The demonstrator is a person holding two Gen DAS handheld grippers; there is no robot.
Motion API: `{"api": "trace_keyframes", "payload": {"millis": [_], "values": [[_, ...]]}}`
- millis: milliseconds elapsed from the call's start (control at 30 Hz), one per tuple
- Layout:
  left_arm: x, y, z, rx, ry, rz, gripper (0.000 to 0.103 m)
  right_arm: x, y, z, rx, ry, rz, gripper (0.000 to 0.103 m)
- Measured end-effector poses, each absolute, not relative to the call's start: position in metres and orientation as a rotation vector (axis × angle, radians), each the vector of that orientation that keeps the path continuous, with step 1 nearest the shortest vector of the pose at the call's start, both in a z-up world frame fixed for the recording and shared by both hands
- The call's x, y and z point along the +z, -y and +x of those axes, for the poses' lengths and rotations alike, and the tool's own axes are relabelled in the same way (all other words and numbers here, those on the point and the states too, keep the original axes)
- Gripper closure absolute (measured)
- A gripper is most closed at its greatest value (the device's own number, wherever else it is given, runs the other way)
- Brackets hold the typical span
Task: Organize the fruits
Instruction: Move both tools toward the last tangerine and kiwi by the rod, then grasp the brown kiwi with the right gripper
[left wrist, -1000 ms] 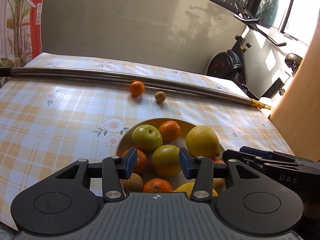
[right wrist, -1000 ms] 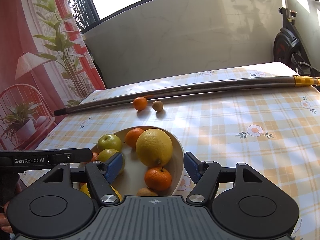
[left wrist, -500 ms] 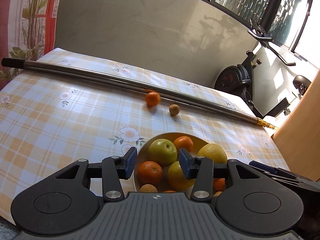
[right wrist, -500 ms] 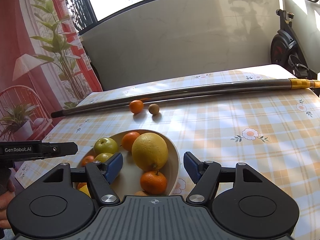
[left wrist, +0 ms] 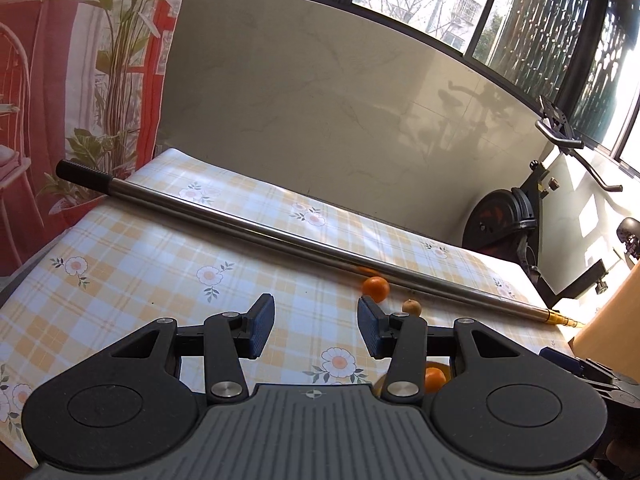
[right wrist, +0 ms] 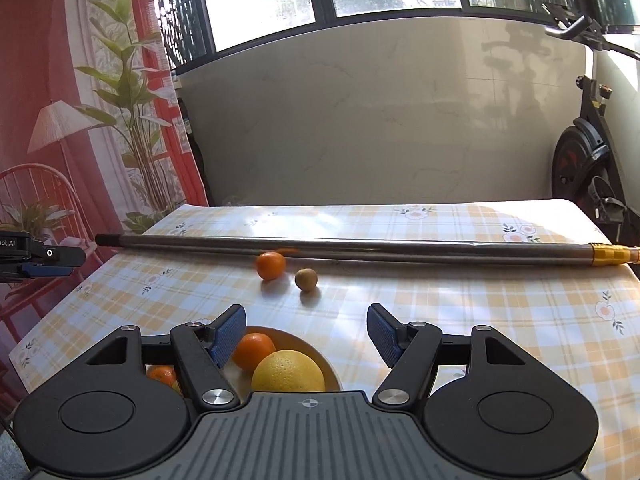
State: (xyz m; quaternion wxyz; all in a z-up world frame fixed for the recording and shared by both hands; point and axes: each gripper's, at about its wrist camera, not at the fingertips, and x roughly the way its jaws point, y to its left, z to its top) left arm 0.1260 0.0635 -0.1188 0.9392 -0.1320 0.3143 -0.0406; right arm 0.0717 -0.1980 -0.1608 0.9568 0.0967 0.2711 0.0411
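A cream bowl (right wrist: 320, 354) of fruit sits near the table's front edge, holding a big yellow citrus (right wrist: 288, 372) and tangerines (right wrist: 254, 350). In the left wrist view only one tangerine in the bowl (left wrist: 434, 378) peeks out behind the gripper's right finger. A loose tangerine (right wrist: 271, 265) (left wrist: 376, 289) and a small brown fruit (right wrist: 306, 279) (left wrist: 411, 307) lie by a metal pole. My left gripper (left wrist: 316, 330) is open and empty above bare cloth, left of the bowl. My right gripper (right wrist: 306, 334) is open and empty above the bowl's far rim.
A long steel pole (right wrist: 360, 246) (left wrist: 280, 236) lies across the checked tablecloth (right wrist: 480, 320) behind the loose fruit. An exercise bike (right wrist: 584, 160) stands at the right beyond the table. A wall closes the far side. The left gripper's tip (right wrist: 44, 258) shows at the right wrist view's left edge.
Both grippers have risen and drawn back from the bowl. The left one swung leftward, so the bowl has slipped almost out of its view. Jaw openings look unchanged.
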Motion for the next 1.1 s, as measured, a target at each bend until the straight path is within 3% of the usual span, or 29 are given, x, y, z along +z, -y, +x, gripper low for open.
{"api": "trace_keyframes", "payload": {"millis": [433, 733, 1100], "values": [[-0.111, -0.046, 0.157, -0.133, -0.631, -0.184, 0.055, -0.160, 0.201, 0.117, 0.151, -0.544, 0.134, 0.043], [-0.128, -0.030, 0.188, -0.143, -0.688, -0.157, 0.055, -0.175, 0.195, 0.178, 0.253, -0.600, 0.031, 0.061], [-0.147, -0.021, 0.220, -0.144, -0.751, -0.148, 0.055, -0.219, 0.192, 0.239, 0.333, -0.702, -0.011, 0.063]]}}
